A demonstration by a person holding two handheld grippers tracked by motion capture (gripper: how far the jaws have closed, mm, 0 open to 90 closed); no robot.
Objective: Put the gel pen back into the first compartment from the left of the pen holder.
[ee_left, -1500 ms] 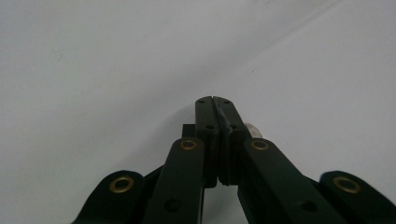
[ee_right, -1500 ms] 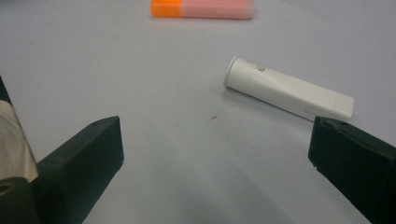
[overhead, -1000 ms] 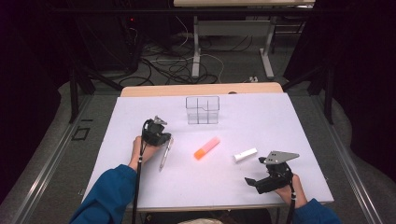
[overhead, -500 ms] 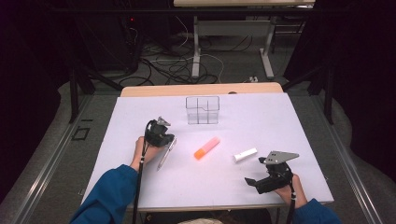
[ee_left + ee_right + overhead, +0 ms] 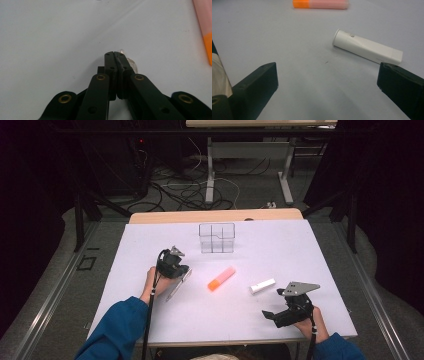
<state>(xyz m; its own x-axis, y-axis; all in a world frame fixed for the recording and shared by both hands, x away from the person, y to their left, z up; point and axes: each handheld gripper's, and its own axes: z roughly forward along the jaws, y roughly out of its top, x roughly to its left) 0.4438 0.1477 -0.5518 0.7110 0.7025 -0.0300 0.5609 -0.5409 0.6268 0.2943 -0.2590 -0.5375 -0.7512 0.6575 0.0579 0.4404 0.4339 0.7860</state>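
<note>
Left gripper (image 5: 115, 53): jaws pressed together, clamped on a clear pen (image 5: 130, 62) whose transparent tip pokes out just beside the right jaw. In the high view we see the same left gripper (image 5: 181, 270) on the left part of the table (image 5: 300, 245), with the pen (image 5: 178, 285) running slantwise under it toward the person's hand (image 5: 152, 281); whether the pen is lifted or lying on the table we cannot tell.

Right gripper (image 5: 327, 85): jaws wide apart, nothing between them but bare table surface. In the high view the right gripper (image 5: 270, 316) sits low near the front right edge, held by the right hand (image 5: 307, 325), a grey three-cornered plate on top.

Outward from there: a white cylindrical marker (image 5: 367, 49) lies on the table just ahead of the right gripper, apart from both jaws, near the right one. Beyond it lies an orange-and-pink highlighter (image 5: 320, 4), on its side; in the high view it rests near the table's centre (image 5: 221, 278), between the two grippers, with the white marker (image 5: 262, 286) to its right.

Container: a clear plastic organiser (image 5: 216, 238) stands upright toward the far edge, divided into compartments. We see nothing in it.

Blue sleeves (image 5: 112, 330) enter from the bottom.
</note>
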